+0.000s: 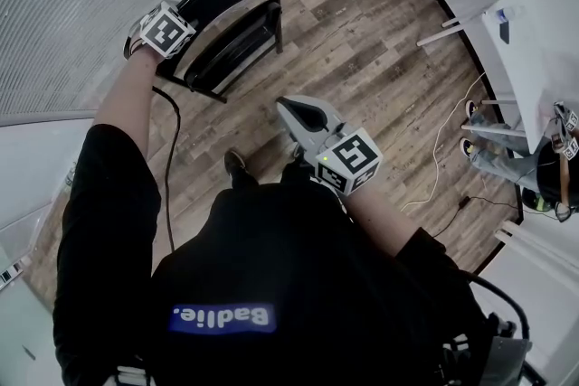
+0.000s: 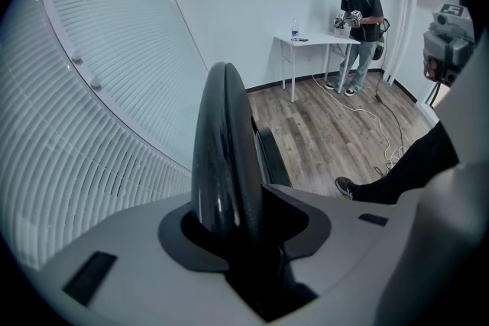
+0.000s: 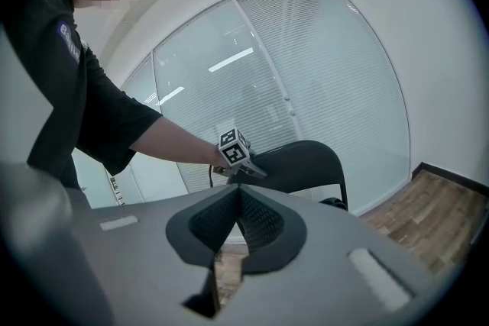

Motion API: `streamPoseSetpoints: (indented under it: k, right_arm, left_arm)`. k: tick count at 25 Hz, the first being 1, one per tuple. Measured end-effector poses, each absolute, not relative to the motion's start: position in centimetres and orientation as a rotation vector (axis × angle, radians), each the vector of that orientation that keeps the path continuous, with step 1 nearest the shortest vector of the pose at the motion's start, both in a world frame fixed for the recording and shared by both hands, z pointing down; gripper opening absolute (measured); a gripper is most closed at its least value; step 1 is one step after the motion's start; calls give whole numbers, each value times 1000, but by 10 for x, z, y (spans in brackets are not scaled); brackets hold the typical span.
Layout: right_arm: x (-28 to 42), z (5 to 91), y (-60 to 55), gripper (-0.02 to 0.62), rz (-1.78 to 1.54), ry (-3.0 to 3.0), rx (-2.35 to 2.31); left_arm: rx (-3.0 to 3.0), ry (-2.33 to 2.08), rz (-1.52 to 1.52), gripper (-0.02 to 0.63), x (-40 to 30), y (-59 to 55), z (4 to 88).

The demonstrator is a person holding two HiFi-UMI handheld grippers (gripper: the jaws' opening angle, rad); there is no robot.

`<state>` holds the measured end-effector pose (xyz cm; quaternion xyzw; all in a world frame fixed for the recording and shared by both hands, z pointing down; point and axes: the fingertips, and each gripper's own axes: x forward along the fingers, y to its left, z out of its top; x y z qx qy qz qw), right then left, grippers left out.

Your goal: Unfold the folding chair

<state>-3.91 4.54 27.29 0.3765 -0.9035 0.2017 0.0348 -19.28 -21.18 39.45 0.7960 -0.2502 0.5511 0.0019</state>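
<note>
The black folding chair (image 1: 237, 23) stands on the wood floor beside the blinds, its seat (image 1: 240, 42) tilted up close to the backrest. My left gripper (image 1: 176, 36) is shut on the top edge of the backrest (image 2: 221, 141), which fills the gap between its jaws (image 2: 244, 225). The seat's edge (image 2: 271, 156) shows behind it. My right gripper (image 1: 303, 113) hangs in front of my body, away from the chair, shut with nothing in it (image 3: 238, 198). From the right gripper view I see the chair (image 3: 306, 164) and the left gripper (image 3: 243, 164) on it.
A glass wall with blinds (image 2: 99, 88) runs close behind the chair. A white table (image 2: 317, 40) with a bottle (image 2: 295, 28) stands by the far wall, with another person (image 2: 355, 11) at it. Cables (image 1: 443, 149) trail over the floor. My shoe (image 1: 235, 163) is near the chair.
</note>
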Motion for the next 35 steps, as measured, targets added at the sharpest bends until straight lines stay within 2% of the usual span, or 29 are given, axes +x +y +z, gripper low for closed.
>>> streamPoseSetpoints:
  k: [35]
  right_arm:
    - [-61,314,4,3,755,-2784,1131]
  left_arm:
    - [2519,-793,1726,126,-192,-218,398]
